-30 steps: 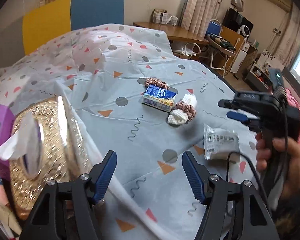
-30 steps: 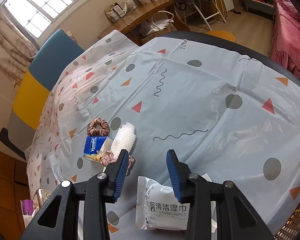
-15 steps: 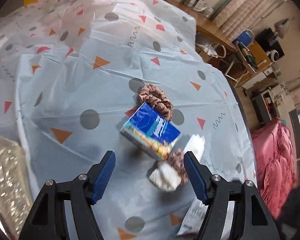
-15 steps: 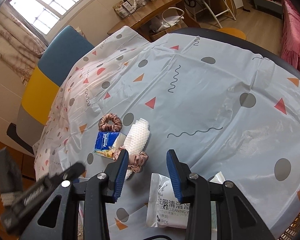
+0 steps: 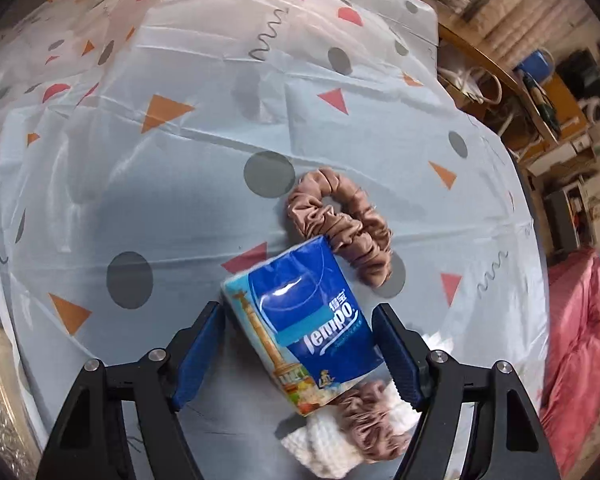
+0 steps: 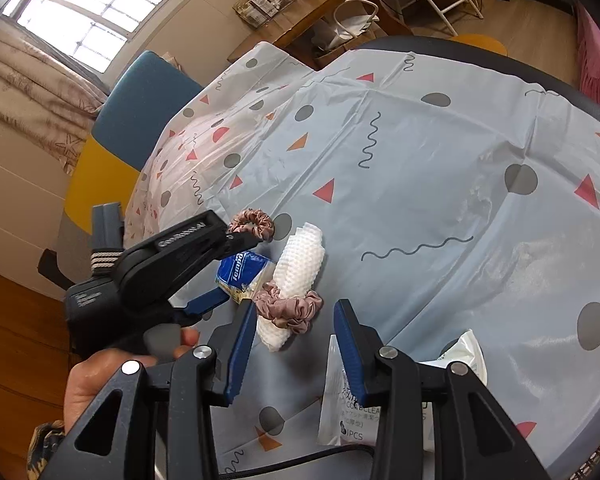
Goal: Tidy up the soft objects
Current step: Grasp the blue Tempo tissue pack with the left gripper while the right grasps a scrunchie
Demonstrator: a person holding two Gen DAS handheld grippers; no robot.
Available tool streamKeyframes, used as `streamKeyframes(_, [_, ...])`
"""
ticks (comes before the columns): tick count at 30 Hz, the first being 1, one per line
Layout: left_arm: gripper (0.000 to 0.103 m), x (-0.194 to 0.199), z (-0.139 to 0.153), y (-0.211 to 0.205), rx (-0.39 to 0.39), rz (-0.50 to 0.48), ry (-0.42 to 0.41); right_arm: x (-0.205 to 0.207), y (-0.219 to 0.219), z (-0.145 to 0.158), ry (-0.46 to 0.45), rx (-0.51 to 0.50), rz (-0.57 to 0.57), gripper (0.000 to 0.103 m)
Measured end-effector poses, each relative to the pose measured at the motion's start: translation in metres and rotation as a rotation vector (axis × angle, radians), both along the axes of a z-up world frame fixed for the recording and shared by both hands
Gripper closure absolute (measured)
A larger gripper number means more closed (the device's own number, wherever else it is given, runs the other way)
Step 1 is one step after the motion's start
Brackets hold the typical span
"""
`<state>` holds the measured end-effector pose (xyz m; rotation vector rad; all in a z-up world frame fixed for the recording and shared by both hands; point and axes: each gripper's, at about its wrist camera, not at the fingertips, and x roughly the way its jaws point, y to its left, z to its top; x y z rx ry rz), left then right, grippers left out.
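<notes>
The left tongs stand spread around the tissue pack, pads clear of it. Just beyond lies a scrunchie on the surface. The right tongs hang half-spread over the wipes, pinching nothing.

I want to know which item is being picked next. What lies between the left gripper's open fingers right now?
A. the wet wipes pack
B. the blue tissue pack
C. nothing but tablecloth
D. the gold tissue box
B: in the left wrist view the blue tissue pack sits between the open jaws of the left gripper, pads not yet touching it.
</notes>
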<state>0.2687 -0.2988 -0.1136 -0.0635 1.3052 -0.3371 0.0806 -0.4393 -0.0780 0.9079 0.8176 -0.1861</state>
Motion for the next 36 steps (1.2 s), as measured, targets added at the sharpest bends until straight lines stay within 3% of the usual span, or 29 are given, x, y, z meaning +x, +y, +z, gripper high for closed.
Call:
streamKeyframes(2, [0.04, -0.011, 0.002, 0.004, 0.034, -0.05, -0.042, -0.001, -0.001, -0.001, 0.002, 0.005, -0.001, 0.063])
streamKeyframes(4, [0.043, -0.021, 0.005, 0.017, 0.025, -0.063, -0.048, -0.001, -0.001, -0.001, 0.002, 0.008, -0.002, 0.063])
streamKeyframes(11, [0.044, -0.079, 0.008, 0.064, 0.069, -0.138, -0.131, 0.001, 0.002, -0.001, 0.02, -0.019, 0.013, 0.063])
streamKeyframes(14, [0.043, -0.107, 0.007, 0.086, 0.045, -0.141, -0.143, 0.004, 0.005, -0.001, 0.039, -0.051, 0.028, 0.063])
streamKeyframes(19, [0.043, -0.131, 0.006, 0.105, 0.016, -0.186, -0.176, 0.021, 0.027, 0.005, 0.052, -0.136, 0.159, 0.063])
streamKeyframes(23, [0.044, -0.137, 0.004, 0.113, 0.005, -0.218, -0.213, 0.061, 0.052, 0.024, 0.043, -0.297, 0.355, 0.062])
streamKeyframes(27, [0.044, -0.141, 0.003, 0.115, 0.006, -0.234, -0.24, 0.118, 0.072, 0.029, 0.065, -0.449, 0.536, 0.042])
streamKeyframes(30, [0.045, -0.141, 0.0, 0.106, 0.005, -0.241, -0.252, 0.155, 0.08, 0.018, 0.135, -0.543, 0.611, 0.039])
streamKeyframes(36, [0.045, -0.146, 0.0, 0.107, -0.001, -0.241, -0.259, 0.205, 0.075, -0.018, 0.269, -0.597, 0.652, 0.039])
